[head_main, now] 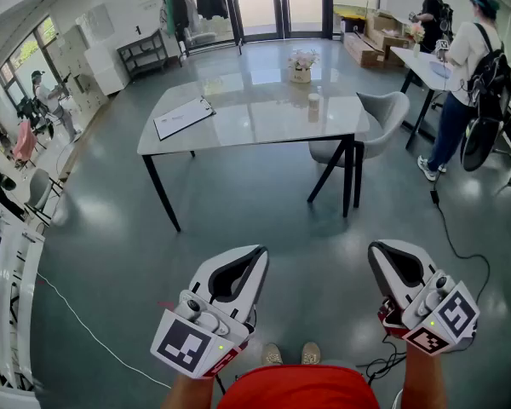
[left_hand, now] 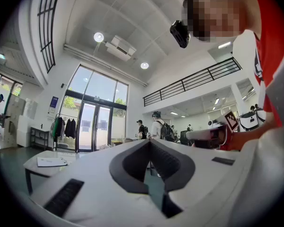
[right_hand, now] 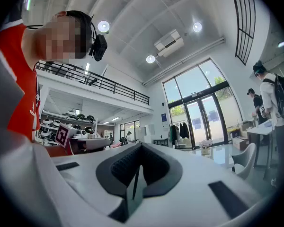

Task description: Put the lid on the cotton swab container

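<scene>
White left gripper (head_main: 260,254) and right gripper (head_main: 376,251), jaws together, empty, table (head_main: 264,118) beyond

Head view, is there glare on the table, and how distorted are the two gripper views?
Head view: yes, the glossy table and the floor both mirror daylight, and the room's edges bend outward. Left gripper view: heavy fisheye with black corners. Right gripper view: the same fisheye, and the ceiling lamps are blown out to white.

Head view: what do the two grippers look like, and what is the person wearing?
The left gripper and right gripper are white shells with black-lined claws tapering to a point. Each carries a cube of black-and-white square markers. The person wears a red top.
</scene>
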`<state>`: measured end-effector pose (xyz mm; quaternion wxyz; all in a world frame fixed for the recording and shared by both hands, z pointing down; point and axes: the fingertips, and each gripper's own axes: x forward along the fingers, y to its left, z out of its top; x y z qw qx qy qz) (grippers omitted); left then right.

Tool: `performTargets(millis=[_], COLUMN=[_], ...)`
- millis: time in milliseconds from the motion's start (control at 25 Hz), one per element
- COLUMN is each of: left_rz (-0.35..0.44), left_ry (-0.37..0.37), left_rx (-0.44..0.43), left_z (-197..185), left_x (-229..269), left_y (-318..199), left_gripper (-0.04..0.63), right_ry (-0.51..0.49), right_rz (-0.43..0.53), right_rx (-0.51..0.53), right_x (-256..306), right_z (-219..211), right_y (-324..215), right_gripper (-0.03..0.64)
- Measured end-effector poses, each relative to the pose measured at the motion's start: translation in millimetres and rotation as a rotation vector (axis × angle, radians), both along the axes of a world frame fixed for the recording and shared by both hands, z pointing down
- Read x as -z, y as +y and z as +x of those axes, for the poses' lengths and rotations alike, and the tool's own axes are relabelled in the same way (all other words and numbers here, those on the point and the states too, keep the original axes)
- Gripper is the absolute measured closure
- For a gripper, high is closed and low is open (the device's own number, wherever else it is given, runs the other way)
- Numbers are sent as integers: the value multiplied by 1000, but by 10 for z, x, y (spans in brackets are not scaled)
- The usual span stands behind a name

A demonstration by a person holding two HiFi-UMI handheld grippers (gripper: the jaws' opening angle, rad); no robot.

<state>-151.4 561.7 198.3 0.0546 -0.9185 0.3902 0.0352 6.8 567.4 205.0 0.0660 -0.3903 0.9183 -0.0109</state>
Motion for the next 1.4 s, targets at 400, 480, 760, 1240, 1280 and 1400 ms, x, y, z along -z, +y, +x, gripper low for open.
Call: performTargets(millis=[400, 480, 760, 1240, 1280, 1400], left_rz=[4, 4, -13, 11, 11, 4], left_ry=[-3, -6, -28, -12, -14, -24], left_rx=[-5, -4, -10, 0, 1, -5], left_z=[57, 75, 230, 815, 857, 973], left_x=[-2, -6, -45, 6, -2, -61], left_y=[9, 6, -64, -423, -457, -552], left_gripper=[575, 575, 575, 575, 575, 575], right_ry=[-6, -7, -23, -21, -18, -21], right_rz=[-3, -5, -3, 31, 32, 26], right_rx=[-7, -11, -32, -12, -9, -5], right_x=[-43, -55, -57, 23, 17, -35], right_z=[74, 97, 258, 823, 851, 925], right_y=[22, 26, -15, -209, -242, -332], right_gripper=[624, 624, 575, 575, 575, 575])
